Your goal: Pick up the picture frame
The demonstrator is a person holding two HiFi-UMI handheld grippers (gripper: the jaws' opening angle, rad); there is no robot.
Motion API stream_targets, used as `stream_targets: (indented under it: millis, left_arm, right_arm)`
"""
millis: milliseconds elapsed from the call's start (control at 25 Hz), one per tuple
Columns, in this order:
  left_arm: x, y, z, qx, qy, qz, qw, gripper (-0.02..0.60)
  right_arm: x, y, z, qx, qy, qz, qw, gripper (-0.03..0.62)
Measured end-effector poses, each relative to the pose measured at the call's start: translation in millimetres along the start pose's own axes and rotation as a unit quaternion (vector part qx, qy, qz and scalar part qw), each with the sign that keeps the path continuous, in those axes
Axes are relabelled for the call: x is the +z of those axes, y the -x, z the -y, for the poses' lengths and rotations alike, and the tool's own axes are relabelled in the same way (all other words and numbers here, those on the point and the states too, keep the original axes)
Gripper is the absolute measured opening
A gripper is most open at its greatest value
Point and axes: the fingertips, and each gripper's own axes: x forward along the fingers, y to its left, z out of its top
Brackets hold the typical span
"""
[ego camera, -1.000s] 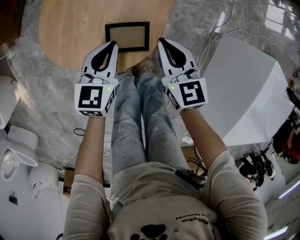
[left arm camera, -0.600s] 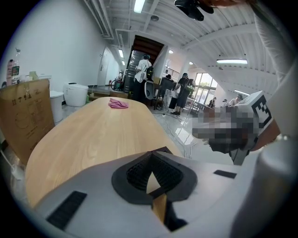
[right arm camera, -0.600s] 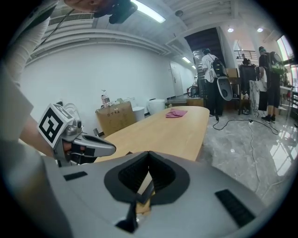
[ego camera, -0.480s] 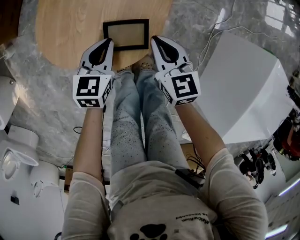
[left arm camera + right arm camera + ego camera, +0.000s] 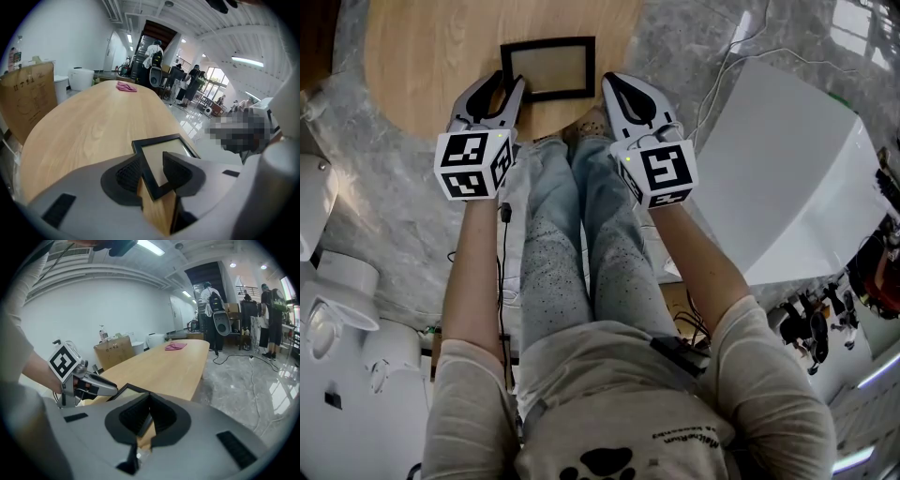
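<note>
Now reaching for the picture frame [image 5: 548, 67], flat on the wooden table [image 5: 431, 56] at top middle. Just opening the left gripper [image 5: 508, 81] wide around its corner to grab, not squeezing yet. Holding the right gripper [image 5: 612, 82] shut, empty.

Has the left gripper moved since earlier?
Yes. The left gripper has edged forward and leftward to the near left corner of the black rectangular picture frame on the wooden table; its jaws have just been opening, and that corner sits between them.

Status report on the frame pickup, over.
Left gripper just opened, picture frame corner between jaws, ungripped. Right gripper shut, empty. Frame flat on table. Nothing blocking.
</note>
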Motion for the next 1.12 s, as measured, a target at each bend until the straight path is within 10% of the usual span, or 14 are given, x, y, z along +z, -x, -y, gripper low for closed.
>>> stream_targets:
  millis: [1120]
  left_arm:
    - [-5.3, -36.2, 20.2, 0.015, 0.0, -0.069, 0.9975, 0.109]
  right_arm:
    - [-33.3, 17.4, 43.8, -0.016, -0.053, -0.026, 0.998, 0.008]
